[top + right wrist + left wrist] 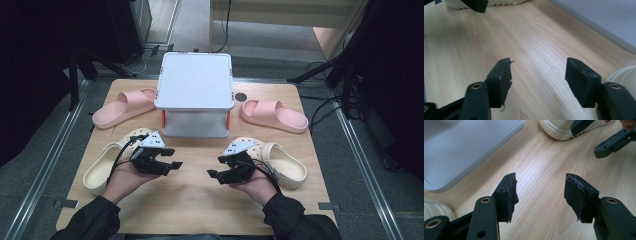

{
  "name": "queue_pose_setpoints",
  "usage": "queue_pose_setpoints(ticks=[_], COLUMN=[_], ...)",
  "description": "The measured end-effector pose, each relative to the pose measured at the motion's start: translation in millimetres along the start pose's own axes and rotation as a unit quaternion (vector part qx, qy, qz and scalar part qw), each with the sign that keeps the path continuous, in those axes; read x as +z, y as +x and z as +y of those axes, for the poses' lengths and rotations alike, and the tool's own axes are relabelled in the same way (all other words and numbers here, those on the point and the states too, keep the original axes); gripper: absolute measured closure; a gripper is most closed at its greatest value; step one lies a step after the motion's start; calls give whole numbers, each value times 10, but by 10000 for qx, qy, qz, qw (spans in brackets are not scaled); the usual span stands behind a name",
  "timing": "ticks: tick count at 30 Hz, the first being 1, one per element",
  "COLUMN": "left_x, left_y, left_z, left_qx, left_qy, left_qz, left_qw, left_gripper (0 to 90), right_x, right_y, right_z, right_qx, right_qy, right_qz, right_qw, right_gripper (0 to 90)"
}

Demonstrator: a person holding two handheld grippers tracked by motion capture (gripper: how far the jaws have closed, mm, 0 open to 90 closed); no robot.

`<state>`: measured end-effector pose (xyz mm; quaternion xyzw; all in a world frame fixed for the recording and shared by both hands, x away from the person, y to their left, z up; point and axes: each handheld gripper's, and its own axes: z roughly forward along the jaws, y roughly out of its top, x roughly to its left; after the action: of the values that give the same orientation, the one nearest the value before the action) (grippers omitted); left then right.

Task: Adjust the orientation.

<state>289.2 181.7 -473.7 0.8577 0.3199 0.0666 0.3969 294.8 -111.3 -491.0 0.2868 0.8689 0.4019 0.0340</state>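
my left gripper (169, 159) and right gripper (217, 166) hover wide open and empty over the worktop (200, 200); cream clogs (102, 167) lie just outside each hand; i'd grip each by its rim.

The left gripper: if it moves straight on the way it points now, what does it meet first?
Probably the right gripper, which faces the left gripper across bare table. Both stand open and empty. Depth is unclear, so it could pass beside it.
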Motion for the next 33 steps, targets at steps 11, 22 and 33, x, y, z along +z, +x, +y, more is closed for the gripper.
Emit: queue_pose_setpoints(ticks=[11,22,33], left_x=[17,-21,-83], left_y=[-16,-24,-38], left_z=[28,14,-8], left_qx=[-38,-179,-296], left_qy=[28,40,57], left_qz=[-112,-135,-168], left_qw=[9999,9997,9994], left_gripper=[417,406,393], right_x=[-80,-126,-118], right_y=[-42,-51,-39], right_z=[-5,78,86], right_qx=[-21,158,34], right_qy=[-259,-104,-112], right_qz=[-11,-36,-103], right_qw=[9997,9998,9999], right_gripper=[512,489,451])
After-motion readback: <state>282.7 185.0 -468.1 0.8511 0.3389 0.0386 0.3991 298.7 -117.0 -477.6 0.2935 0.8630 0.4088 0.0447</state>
